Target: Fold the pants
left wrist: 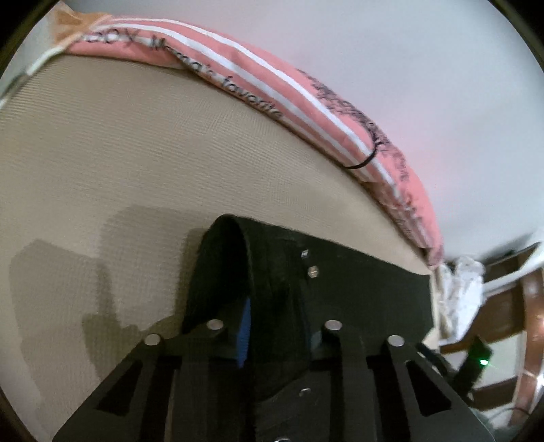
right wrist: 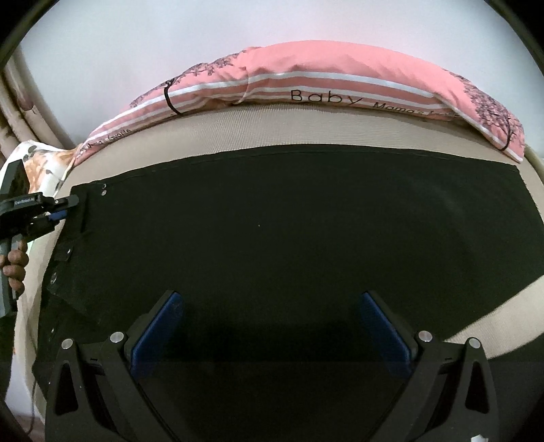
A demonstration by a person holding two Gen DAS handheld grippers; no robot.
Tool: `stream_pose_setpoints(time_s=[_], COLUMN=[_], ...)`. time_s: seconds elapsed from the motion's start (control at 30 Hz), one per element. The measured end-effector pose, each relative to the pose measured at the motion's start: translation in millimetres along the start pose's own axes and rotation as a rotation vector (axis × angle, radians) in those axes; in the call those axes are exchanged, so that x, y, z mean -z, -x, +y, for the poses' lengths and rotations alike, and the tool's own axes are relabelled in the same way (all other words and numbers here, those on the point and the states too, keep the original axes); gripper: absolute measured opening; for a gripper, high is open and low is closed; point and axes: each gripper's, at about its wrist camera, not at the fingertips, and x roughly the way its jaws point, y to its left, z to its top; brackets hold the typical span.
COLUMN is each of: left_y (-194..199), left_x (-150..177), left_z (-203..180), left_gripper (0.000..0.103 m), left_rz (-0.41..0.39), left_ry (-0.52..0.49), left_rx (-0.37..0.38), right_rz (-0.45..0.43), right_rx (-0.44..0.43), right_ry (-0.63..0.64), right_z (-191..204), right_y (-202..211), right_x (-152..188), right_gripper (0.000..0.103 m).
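Right wrist: right tongs [right wrist: 272,326] wide above pants [right wrist: 289,221]; left tongs [right wrist: 63,210] pinching waistband.

Bed: beige woven mat [right wrist: 306,127] covering the mattress, ribbed texture. Bolster pillow [right wrist: 340,68], pink with white stripes, black tree prints and lettering "Baby", lying along the far edge against the wall. Wall [right wrist: 136,27]: plain, pale, evenly lit. Floral-print cloth [right wrist: 40,163] at one end of the bed. Brown wooden furniture [left wrist: 503,306] beyond the other end, blurred.

Black pants [right wrist: 289,221] flat on bed
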Motion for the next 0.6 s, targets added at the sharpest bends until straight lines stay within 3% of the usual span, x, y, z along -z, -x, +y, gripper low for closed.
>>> stream_pose_setpoints(time_s=[0.17, 0.4, 0.57, 0.6], left_y=[-7.2, -33.5, -43.3, -40.2], left_x=[-9.7, -25.8, -19.9, -17.7], left_z=[-8.9, -7.5, -15.6, -18.6], left_gripper=[0.018, 0.018, 0.017, 0.009], left_rz=[0.038, 0.068, 0.018, 0.0], left_ry=[-0.058, -0.055, -0.054, -0.067], left_rx=[0.0, -0.009, -0.023, -0.023], right_rz=[-0.003, -0.019, -0.03, -0.029], right_rx=[0.004, -0.012, -0.034, -0.043], right_ry=[0.015, 0.043, 0.093, 0.111], right_z=[2.3, 5.0, 5.1, 4.1], right_y=[-12.4, -22.4, -25.4, -25.4], right_x=[-11.1, -21.4, -32.2, -36.3], right_gripper=[0.103, 0.103, 0.103, 0.103])
